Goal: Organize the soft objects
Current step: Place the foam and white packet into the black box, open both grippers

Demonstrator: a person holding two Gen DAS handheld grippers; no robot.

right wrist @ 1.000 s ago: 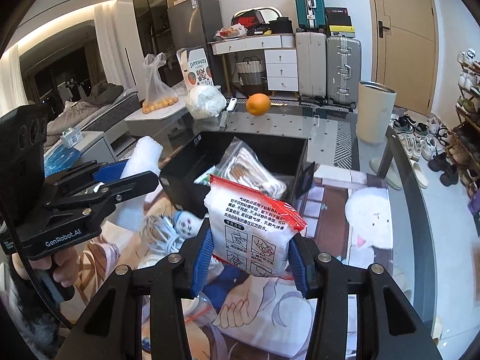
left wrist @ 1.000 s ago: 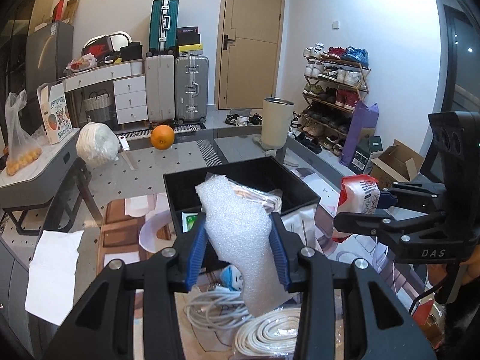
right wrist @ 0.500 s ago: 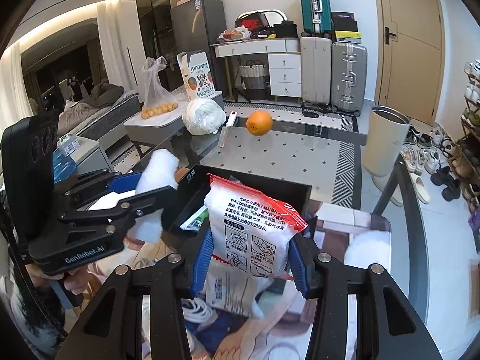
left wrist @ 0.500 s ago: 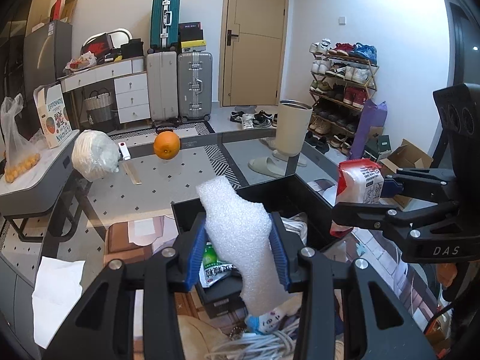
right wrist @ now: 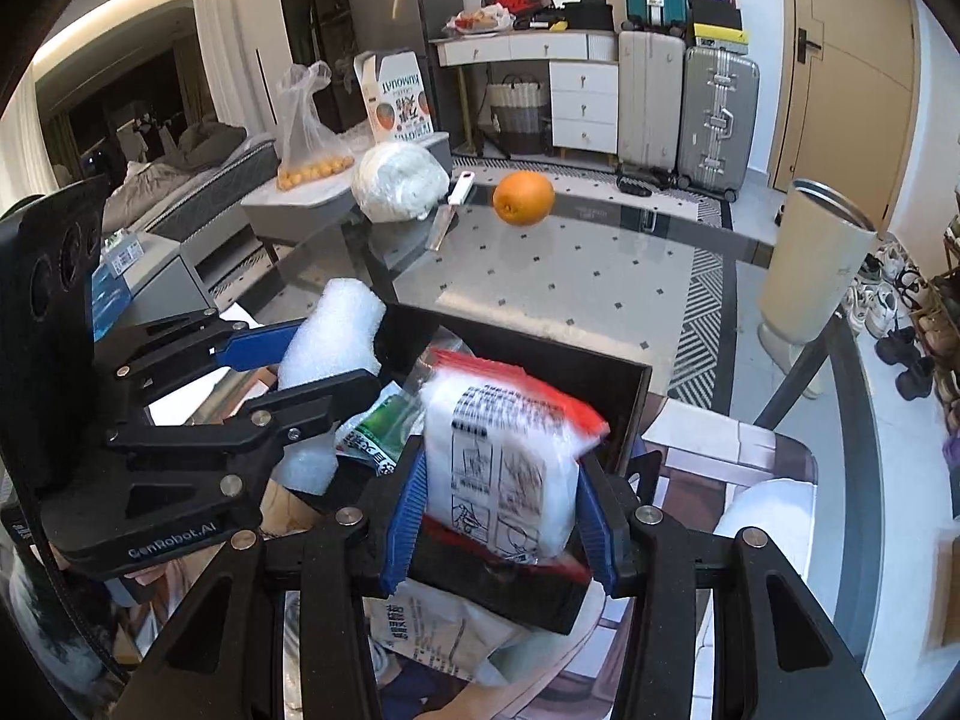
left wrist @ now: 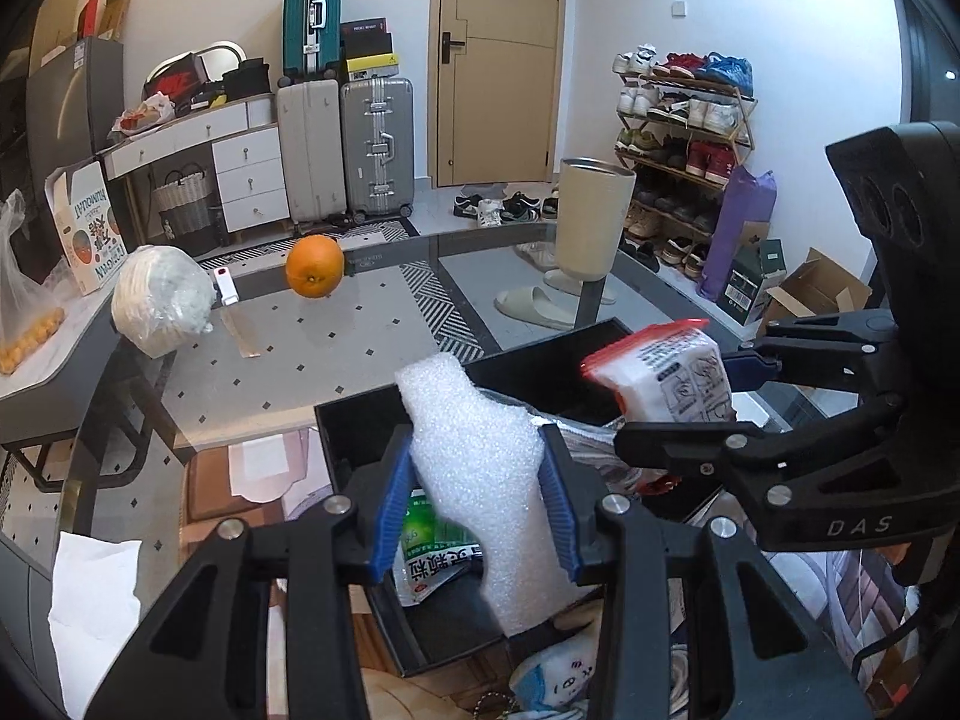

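Over the black bin (left wrist: 384,420) both loads are held; the left tongs (left wrist: 477,495) are clamped on a white foam piece (left wrist: 486,468), the right tongs (right wrist: 501,510) are clamped on a red-topped plastic packet (right wrist: 510,450); both items hang above the bin, foam toward its left side, packet toward its right; a green-labelled pouch (left wrist: 441,546) already lies inside. Judged step: dropping both soft items into the bin; the tongs should be lowered past the rim before being widened, since light foam is likely to bounce or drift out; the two tongs are near each other, so releases are best staggered; the packet may slump onto the near wall (right wrist: 510,594) if let go too close to it; the orange (right wrist: 523,198) far on the glass surface (right wrist: 570,276) is left alone.
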